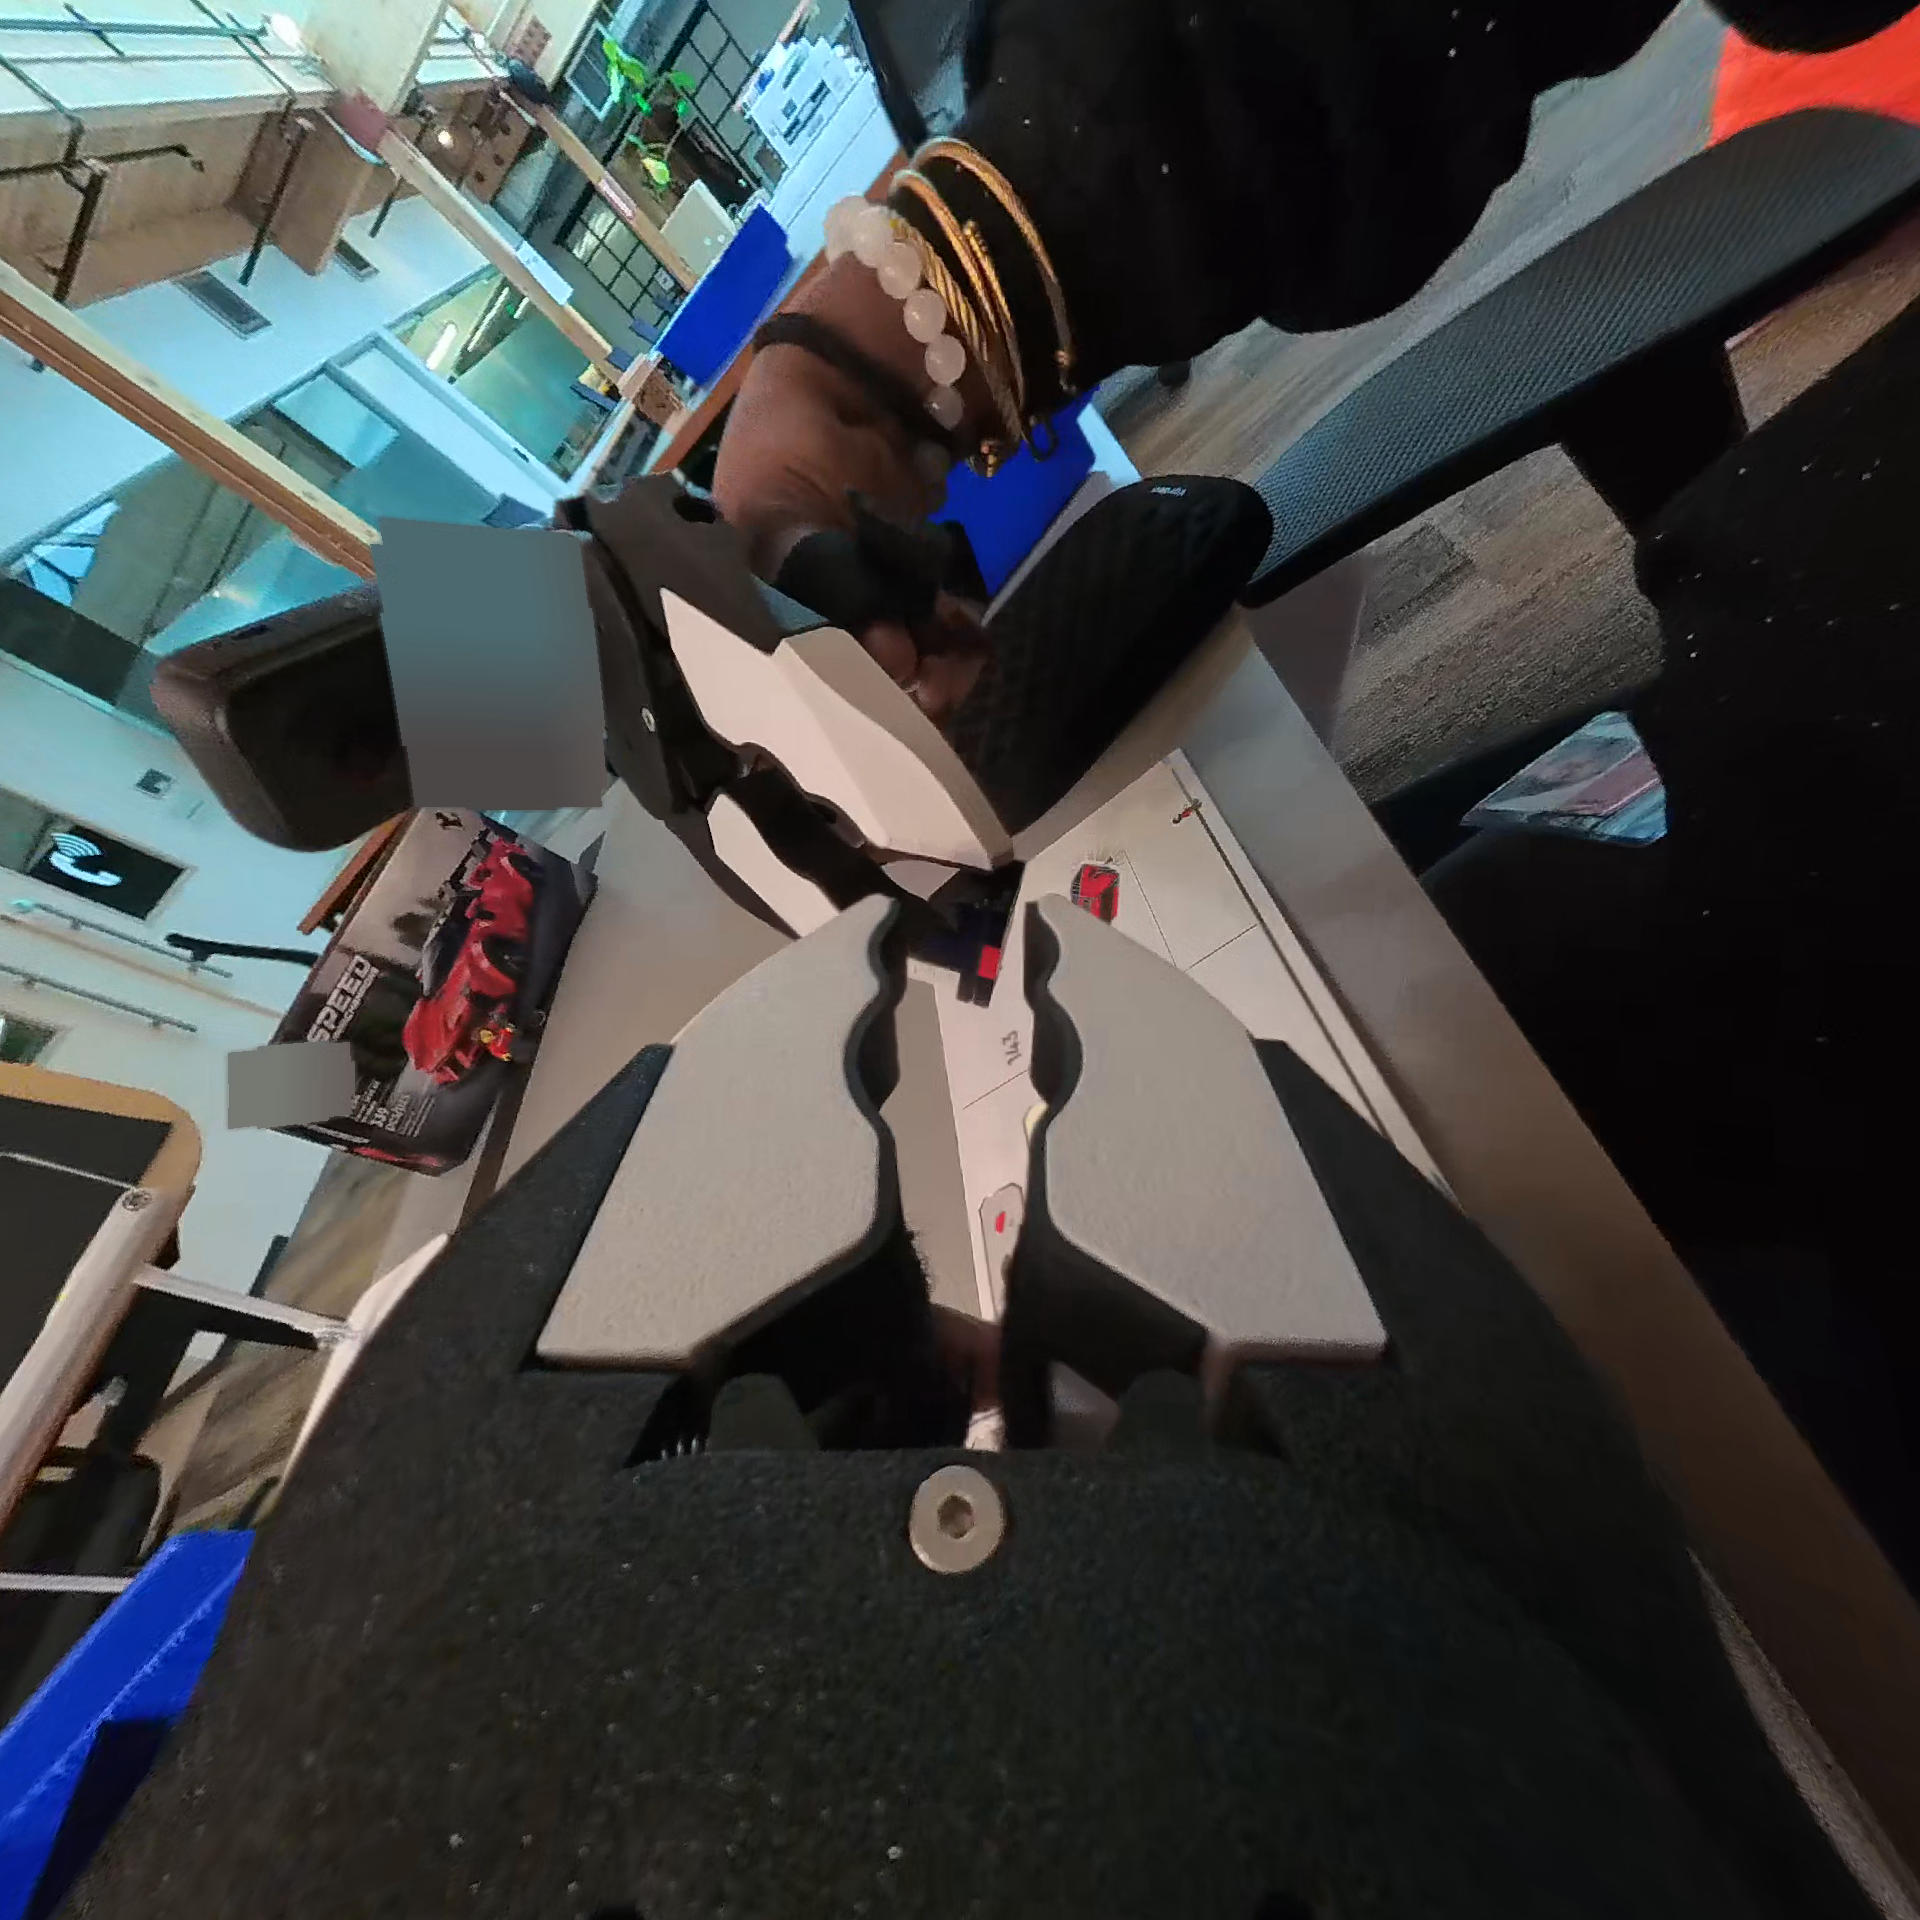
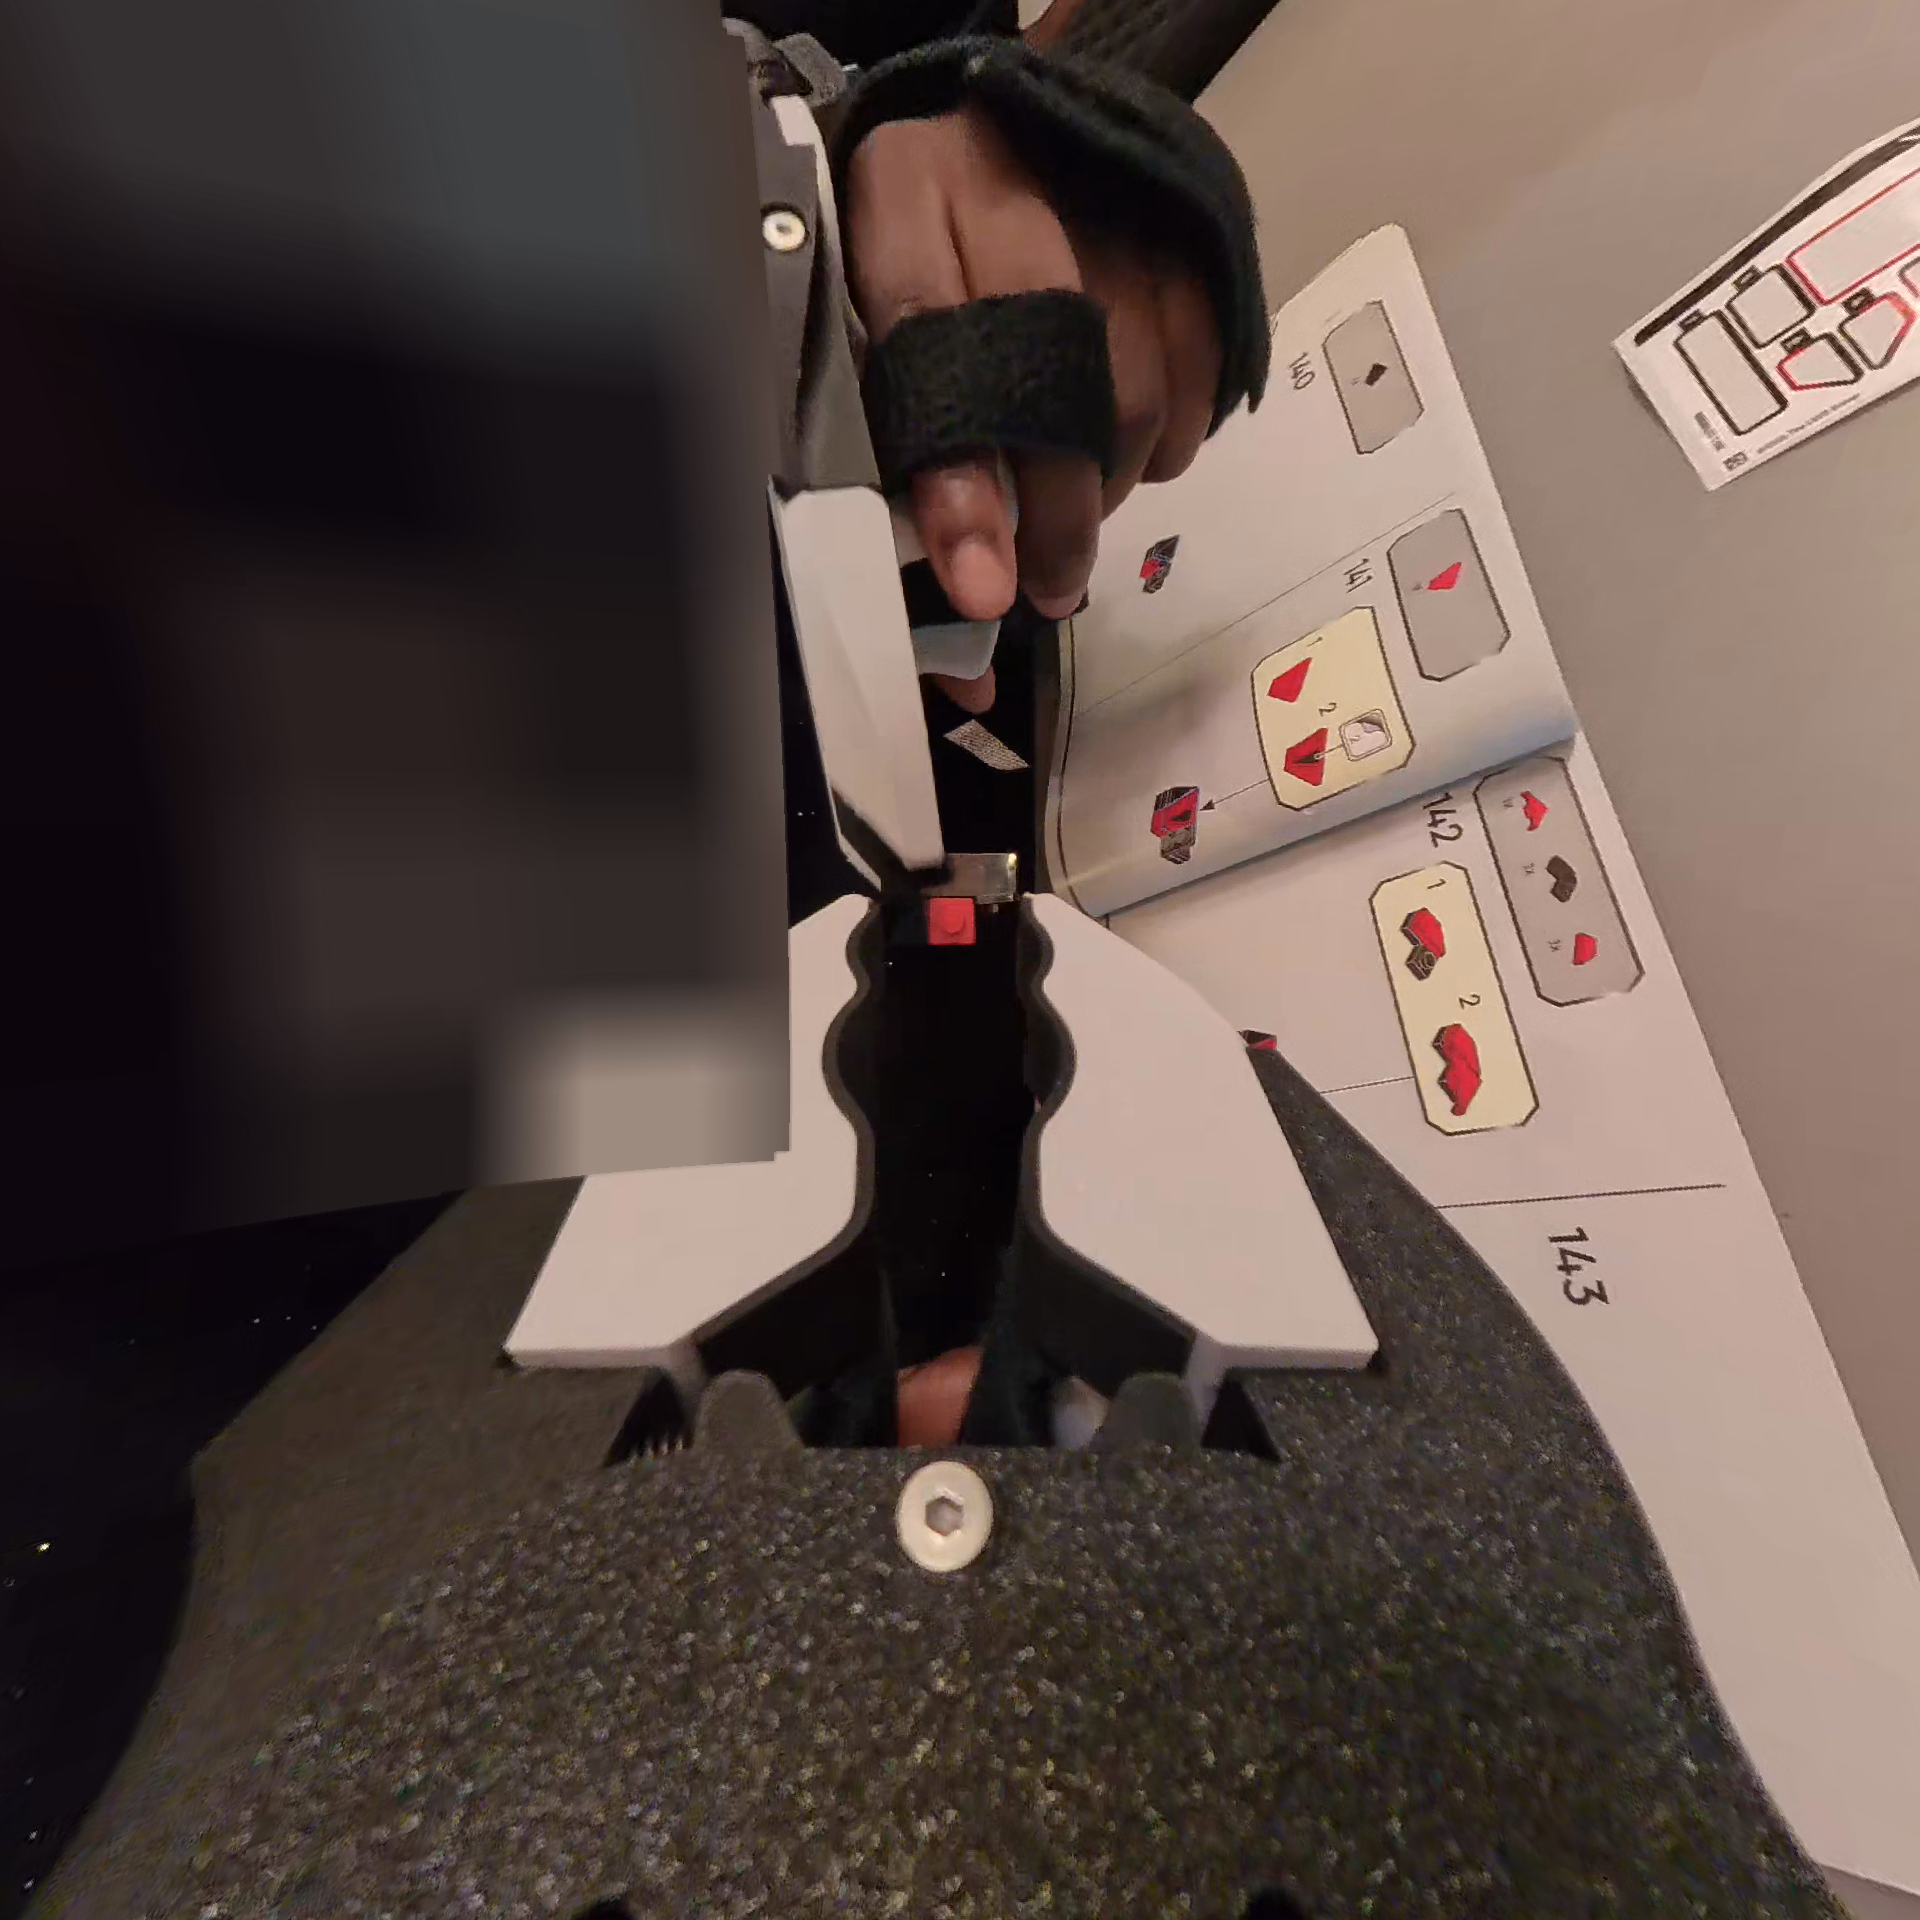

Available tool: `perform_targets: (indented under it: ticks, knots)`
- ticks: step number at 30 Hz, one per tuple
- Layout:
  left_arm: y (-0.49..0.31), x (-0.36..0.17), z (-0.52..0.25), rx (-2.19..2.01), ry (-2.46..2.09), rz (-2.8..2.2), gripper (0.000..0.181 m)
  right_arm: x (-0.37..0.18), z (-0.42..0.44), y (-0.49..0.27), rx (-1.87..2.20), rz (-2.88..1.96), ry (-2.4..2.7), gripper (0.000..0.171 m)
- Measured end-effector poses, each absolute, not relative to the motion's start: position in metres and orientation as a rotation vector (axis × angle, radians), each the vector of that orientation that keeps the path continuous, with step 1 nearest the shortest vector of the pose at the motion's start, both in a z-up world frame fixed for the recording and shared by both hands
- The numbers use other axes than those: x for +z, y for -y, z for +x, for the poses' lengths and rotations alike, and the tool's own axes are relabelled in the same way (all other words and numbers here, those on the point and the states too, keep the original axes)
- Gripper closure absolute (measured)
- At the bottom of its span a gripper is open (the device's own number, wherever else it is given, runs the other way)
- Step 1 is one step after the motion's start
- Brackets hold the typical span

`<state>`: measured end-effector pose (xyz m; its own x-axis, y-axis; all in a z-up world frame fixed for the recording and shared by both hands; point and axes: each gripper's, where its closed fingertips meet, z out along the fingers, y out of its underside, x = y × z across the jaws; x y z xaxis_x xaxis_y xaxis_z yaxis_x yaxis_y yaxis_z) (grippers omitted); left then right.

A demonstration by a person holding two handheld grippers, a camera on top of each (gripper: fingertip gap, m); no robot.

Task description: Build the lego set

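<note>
Your left gripper (image 1: 961,940), with its pale grey plastic fingers on a black foam-textured body, has its jaws apart, and a small dark blue and red lego assembly (image 1: 977,951) sits just past the fingertips. Your right gripper (image 2: 951,914) also has its jaws standing apart; a small red studded lego brick (image 2: 952,922) shows between its tips, though you cannot tell whether they touch it. The two grippers meet nose to nose above the open white instruction booklet (image 2: 1558,1091), which lies flat on the grey desk (image 2: 1558,156) along its near edge. A white sticker sheet with red and black outlines (image 2: 1787,332) lies on the desk apart from the booklet. A dark lego box showing a red car (image 1: 436,987) stands on the desk beyond the grippers.
</note>
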<state>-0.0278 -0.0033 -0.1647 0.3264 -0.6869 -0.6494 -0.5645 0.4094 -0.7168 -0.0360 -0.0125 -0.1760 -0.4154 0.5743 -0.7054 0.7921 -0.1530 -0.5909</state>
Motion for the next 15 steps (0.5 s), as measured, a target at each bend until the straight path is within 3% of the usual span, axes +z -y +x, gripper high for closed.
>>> perform_targets:
  ticks: [8,12,15]
  knots:
    - [0.008,-0.156,-0.025,-0.129,-1.309,-1.226,0.168,-0.165,-0.035,0.016,-1.630,1.551,-1.922,0.147]
    - [0.008,-0.128,-0.036,-0.304,-1.080,-1.173,0.168,-0.136,-0.045,0.003,-1.859,1.606,-2.135,0.123]
    - [0.014,-0.101,-0.049,-0.514,-0.865,-1.074,0.168,-0.107,-0.049,0.000,-2.054,1.596,-2.659,0.136]
